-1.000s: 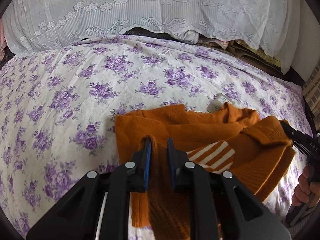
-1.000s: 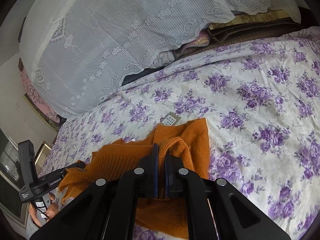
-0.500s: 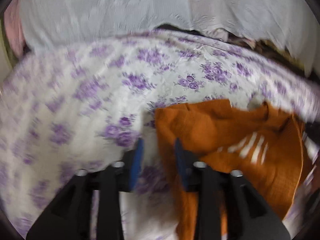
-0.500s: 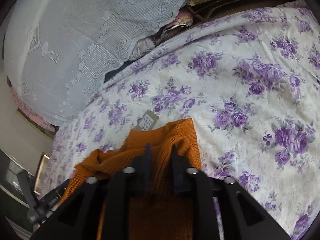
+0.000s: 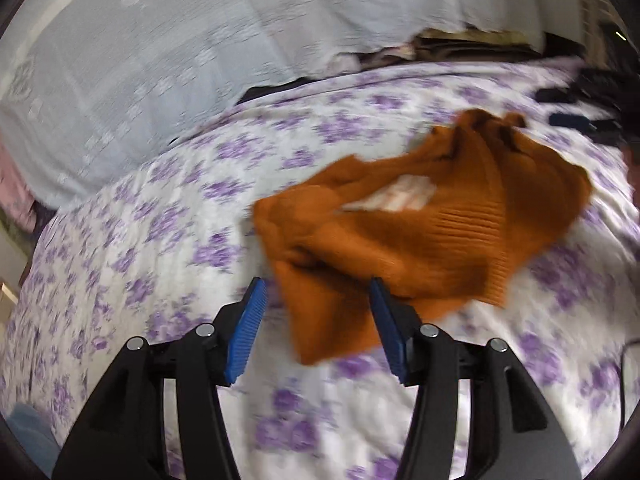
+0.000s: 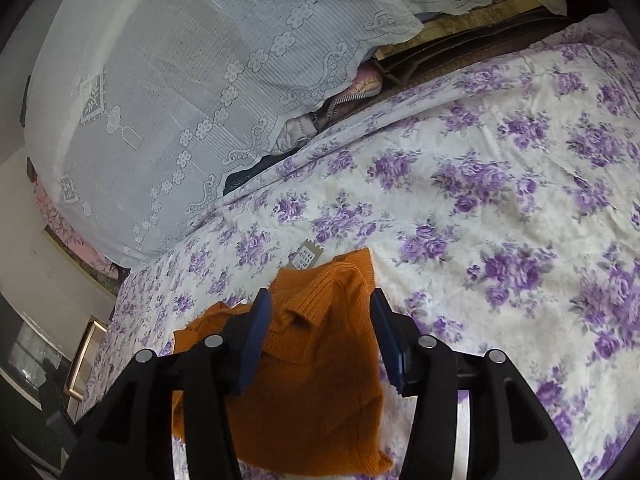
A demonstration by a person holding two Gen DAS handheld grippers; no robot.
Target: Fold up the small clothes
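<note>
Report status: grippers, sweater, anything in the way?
Left gripper and right gripper both open, jaws just been opening, pads off the knit. Orange sweater lies bunched on the floral bedsheet. Nothing in the way.

text: none legible | hang tag [image 6: 305,257] on orange sweater [image 6: 320,368]: small dark print (too fine to read) | left view: blurred, nothing readable

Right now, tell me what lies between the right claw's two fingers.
The orange sweater, lying on the floral bedsheet. The right wrist view shows it between the right claw's just-opened fingers, which stand apart from the knit.
</note>
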